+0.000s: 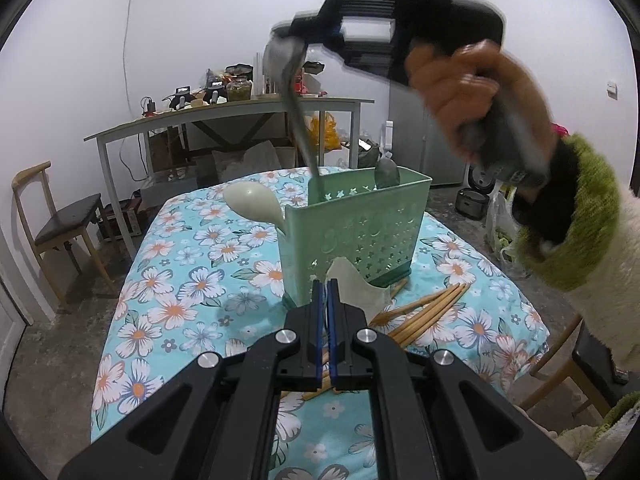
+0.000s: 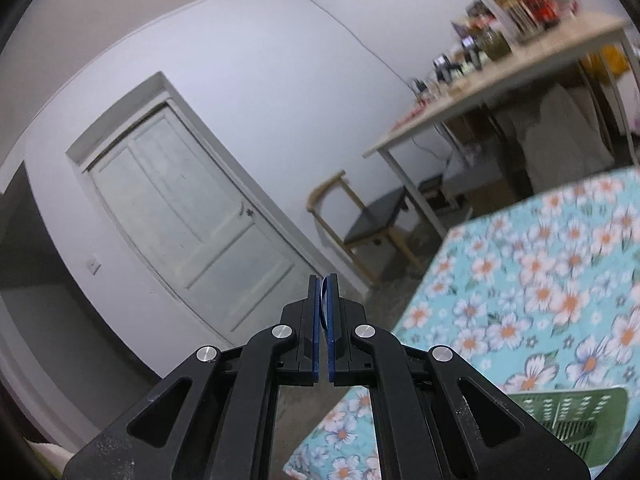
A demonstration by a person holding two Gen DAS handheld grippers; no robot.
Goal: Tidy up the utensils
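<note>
A green perforated utensil holder [image 1: 354, 236] stands on the floral tablecloth [image 1: 188, 288]; its rim also shows in the right wrist view [image 2: 572, 412]. My right gripper [image 1: 288, 36] is above it, shut on a metal spoon [image 1: 298, 120] by the bowl end, handle down inside the holder. In its own view the right gripper [image 2: 324, 280] is shut with a thin edge between the pads. A pale ladle [image 1: 250, 202] and another metal spoon [image 1: 387, 172] stand in the holder. My left gripper [image 1: 325, 284] is shut on a pale spatula [image 1: 354, 288]. Wooden chopsticks [image 1: 424, 312] lie by the holder's base.
A wooden chair [image 1: 56, 228] stands left of the table. A cluttered side table [image 1: 224, 112] is behind, and it also shows in the right wrist view [image 2: 500, 80]. A white door [image 2: 188, 216] is on the wall. Bags and pots sit on the floor at right [image 1: 476, 200].
</note>
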